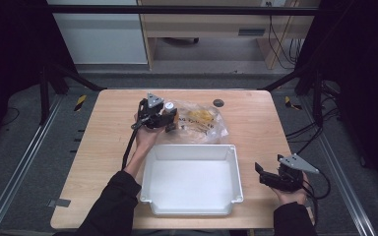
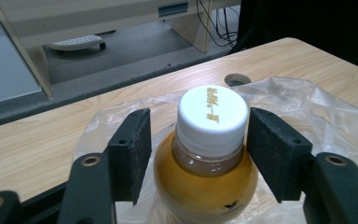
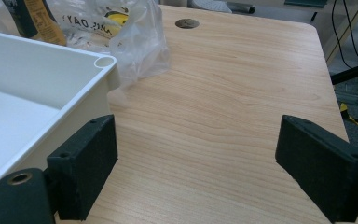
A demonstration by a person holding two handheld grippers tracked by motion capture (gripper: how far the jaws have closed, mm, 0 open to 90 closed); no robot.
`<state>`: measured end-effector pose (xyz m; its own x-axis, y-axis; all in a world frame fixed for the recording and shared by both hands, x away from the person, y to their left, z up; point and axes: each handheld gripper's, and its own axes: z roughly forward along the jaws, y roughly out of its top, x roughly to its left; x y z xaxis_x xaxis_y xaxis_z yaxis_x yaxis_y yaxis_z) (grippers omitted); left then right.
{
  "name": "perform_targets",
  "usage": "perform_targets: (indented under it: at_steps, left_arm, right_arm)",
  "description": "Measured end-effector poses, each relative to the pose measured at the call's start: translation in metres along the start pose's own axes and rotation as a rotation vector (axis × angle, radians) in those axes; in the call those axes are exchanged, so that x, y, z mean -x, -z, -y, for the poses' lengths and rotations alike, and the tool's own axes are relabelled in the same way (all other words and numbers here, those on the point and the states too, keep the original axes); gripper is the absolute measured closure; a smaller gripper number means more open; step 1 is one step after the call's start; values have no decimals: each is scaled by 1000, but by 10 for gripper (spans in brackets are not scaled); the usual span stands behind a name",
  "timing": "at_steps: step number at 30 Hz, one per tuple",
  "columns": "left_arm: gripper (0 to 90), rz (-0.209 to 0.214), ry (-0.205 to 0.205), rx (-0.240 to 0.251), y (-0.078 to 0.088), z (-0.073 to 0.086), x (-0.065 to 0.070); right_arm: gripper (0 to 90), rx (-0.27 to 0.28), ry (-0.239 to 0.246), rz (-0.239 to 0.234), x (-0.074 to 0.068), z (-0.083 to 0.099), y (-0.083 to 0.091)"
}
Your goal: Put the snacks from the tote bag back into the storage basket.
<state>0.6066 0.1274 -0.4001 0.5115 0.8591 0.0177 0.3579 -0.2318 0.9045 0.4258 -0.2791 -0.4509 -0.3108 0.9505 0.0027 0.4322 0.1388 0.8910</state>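
Left: the left gripper (image 1: 170, 118), held over the far-left part of the table (image 1: 103, 147), stands astride a bottle (image 2: 204, 172) of amber liquid with a white cap (image 2: 212, 119). In the left gripper view its jaws flank the cap and neck; the right pad seems to touch the cap and the left pad stands just clear, so the jaws are narrowed around the bottle, and whether they already grip it cannot be told. The bottle stands upright on or at the edge of a clear plastic bag (image 1: 204, 123), which holds yellow items too blurred to name.

Handling (judged): the bottle looks nearly full, hence fairly heavy for its size. Its plastic wall is smooth, rounded and probably slippery at the shoulder. The ribbed cap and the stiff neck below it offer the surest hold. The crinkled bag is soft and light and may drag along if the bottle is lifted.

Centre: a white tray (image 1: 236, 169), empty, lies just nearer the person than the bag.

Right: the right gripper (image 1: 262, 173) rests low beside the tray's right wall, with its jaws spread wide over bare wood and holding nothing.
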Motion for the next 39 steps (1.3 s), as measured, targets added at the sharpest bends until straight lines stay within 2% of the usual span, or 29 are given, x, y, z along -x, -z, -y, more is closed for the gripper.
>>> perform_targets:
  at_steps: [4, 7, 13, 17, 20, 35, 39]
  left_arm:
    - [440, 8, 3, 9, -2, 0, 0]
    - [459, 10, 4, -2, -4, -1, 2]
    - [509, -5, -4, -7, -6, -5, 4]
    - [575, 2, 13, 6, -4, -6, 3]
    - [579, -6, -1, -2, -4, -7, 4]
    - [586, -30, 33, -5, -4, -8, 5]
    - [587, -39, 23, 3, -1, -10, 6]
  right_arm:
    - [130, 1, 2, 1, 0, 0, 0]
    - [130, 0, 4, 1, 0, 0, 0]
    - [130, -1, -1, -2, 0, 0, 0]
    - [130, -1, 3, -1, 0, 0, 0]
    - [130, -2, 1, -2, 0, 0, 0]
    - [129, -5, 5, -2, 0, 0, -1]
    - [130, -5, 2, -1, 1, 0, -1]
